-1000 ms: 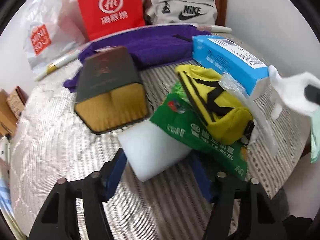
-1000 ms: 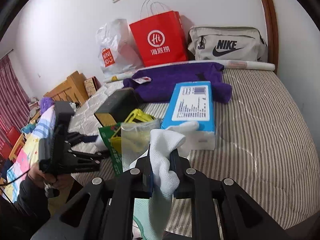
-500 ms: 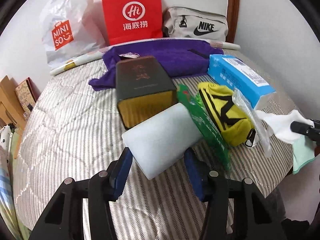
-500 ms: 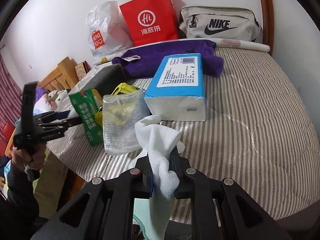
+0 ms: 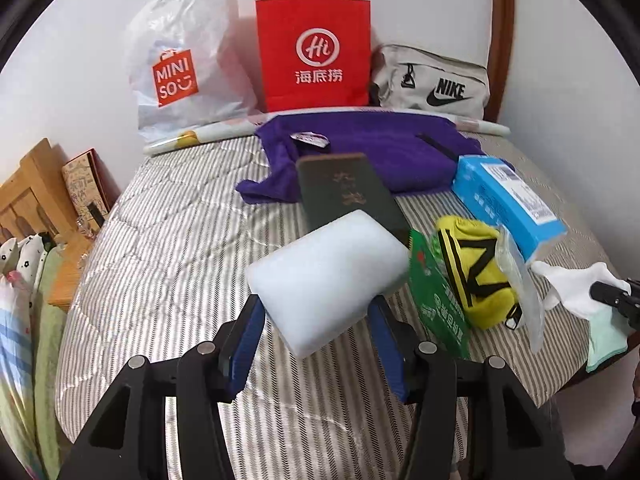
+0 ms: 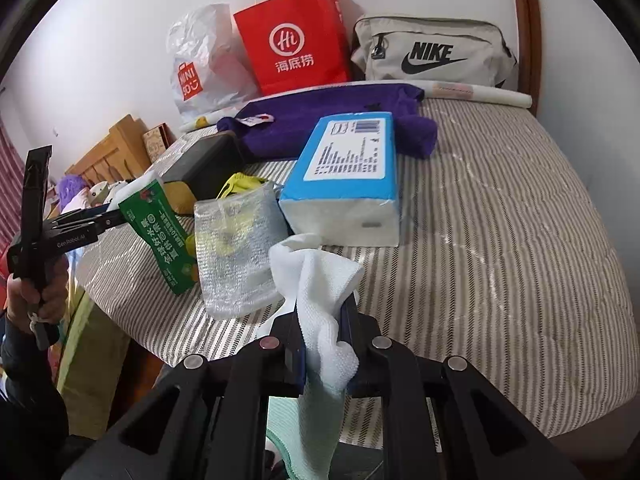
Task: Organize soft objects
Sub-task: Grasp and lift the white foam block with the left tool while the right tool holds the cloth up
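Striped bed (image 5: 168,240) crowded — red bag (image 5: 314,44), purple towel (image 5: 372,148), blue pack (image 6: 348,176).

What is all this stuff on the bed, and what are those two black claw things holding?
Foam block: one, white, held between the left gripper's fingers.
Cloth: one, white, pinched in the right gripper.
Green packet: one, right of the foam.
Yellow pouch: one, black straps, beside the packet.
Bubble-wrap bag: one, clear, in front of the pouch.
Tissue pack: one, blue and white, mid-bed.
Dark box: one, behind the foam.
Purple towel: one, far side.
Red paper bag, white plastic bag, grey Nike bag: one each, against the wall.
Left gripper; right gripper; person's hand.
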`<state>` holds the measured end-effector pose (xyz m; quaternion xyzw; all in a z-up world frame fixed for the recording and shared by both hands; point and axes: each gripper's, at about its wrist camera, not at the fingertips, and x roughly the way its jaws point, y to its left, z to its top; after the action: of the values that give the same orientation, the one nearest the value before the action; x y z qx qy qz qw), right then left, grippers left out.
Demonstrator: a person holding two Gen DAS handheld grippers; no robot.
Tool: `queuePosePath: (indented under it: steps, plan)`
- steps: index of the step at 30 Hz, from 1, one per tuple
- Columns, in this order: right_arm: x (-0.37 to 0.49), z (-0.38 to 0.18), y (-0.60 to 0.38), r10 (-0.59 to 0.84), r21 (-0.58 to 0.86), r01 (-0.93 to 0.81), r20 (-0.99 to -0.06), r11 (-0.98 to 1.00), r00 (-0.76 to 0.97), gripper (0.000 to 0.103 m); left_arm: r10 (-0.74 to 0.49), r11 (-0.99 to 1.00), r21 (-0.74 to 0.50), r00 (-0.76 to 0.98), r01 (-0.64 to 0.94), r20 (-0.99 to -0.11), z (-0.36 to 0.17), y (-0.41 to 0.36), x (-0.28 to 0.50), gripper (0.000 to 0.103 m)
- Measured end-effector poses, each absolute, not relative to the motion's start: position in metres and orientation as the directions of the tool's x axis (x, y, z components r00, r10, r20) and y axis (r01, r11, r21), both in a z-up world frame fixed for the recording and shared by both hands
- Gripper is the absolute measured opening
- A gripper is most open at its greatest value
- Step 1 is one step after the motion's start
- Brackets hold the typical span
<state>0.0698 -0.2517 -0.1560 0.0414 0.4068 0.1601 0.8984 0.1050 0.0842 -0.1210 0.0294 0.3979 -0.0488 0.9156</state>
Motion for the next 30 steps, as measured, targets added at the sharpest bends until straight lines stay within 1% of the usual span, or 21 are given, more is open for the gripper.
queuePosePath:
  steps: [5,10,18,30]
  plan:
    - [0.066,-0.144,-0.255,0.324,0.202,-0.258,-0.699,0.945,0.638,0.014,-0.069,0.996,-0.010,0.691,0.089,-0.719,-0.109,0.091,0.107,0.051]
    - [0.064,-0.132,-0.258,0.330,0.200,-0.268,-0.681,0.943,0.653,0.014,-0.053,0.997,0.003,0.698,0.079,-0.714,-0.101,0.090,0.107,0.051]
    - [0.066,-0.108,-0.263,0.347,0.207,-0.281,-0.644,0.937,0.682,0.014,-0.060,0.996,0.007,0.703,0.092,-0.709,-0.087,0.085,0.114,0.051]
    - [0.102,-0.070,-0.255,0.353,0.175,-0.312,-0.594,0.934,0.723,0.014,-0.086,0.996,-0.043,0.691,0.079,-0.717,-0.077,0.078,0.144,0.051]
